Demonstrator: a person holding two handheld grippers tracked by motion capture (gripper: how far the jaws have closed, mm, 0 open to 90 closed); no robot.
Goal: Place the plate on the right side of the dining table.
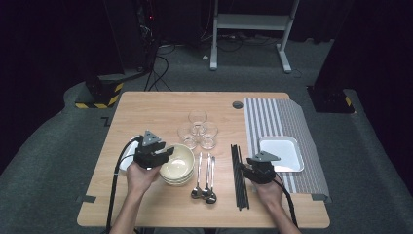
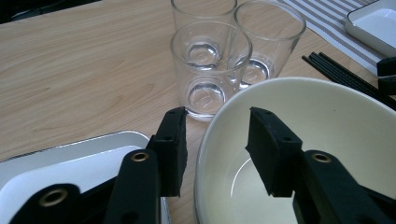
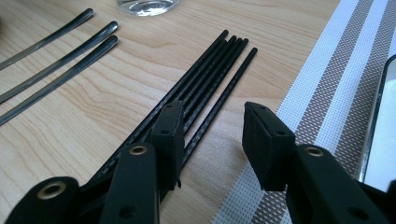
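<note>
Three clear glasses [image 2: 212, 70] close together on the bench [image 1: 146, 112], just past the bowl. Three spoons [image 1: 204, 178] side by side between the bowl and the black chopsticks [image 3: 205, 88]. A striped mat [image 1: 282, 131] on the right with a white tray [image 1: 282, 153] on it. Another white tray [image 2: 70, 163] just beside the bowl, under the left gripper [image 2: 215, 149].

Cream bowl [image 2: 327, 140] right at the left gripper: rim between the two jaws, one jaw outside, one inside. Jaws partly open, with a small gap to the rim on each side, not squeezing it.

Right gripper [image 3: 210, 140] low over the chopsticks, near their ends. Jaws partly open, holding nothing. One jaw above the sticks, the other by the mat edge.
</note>
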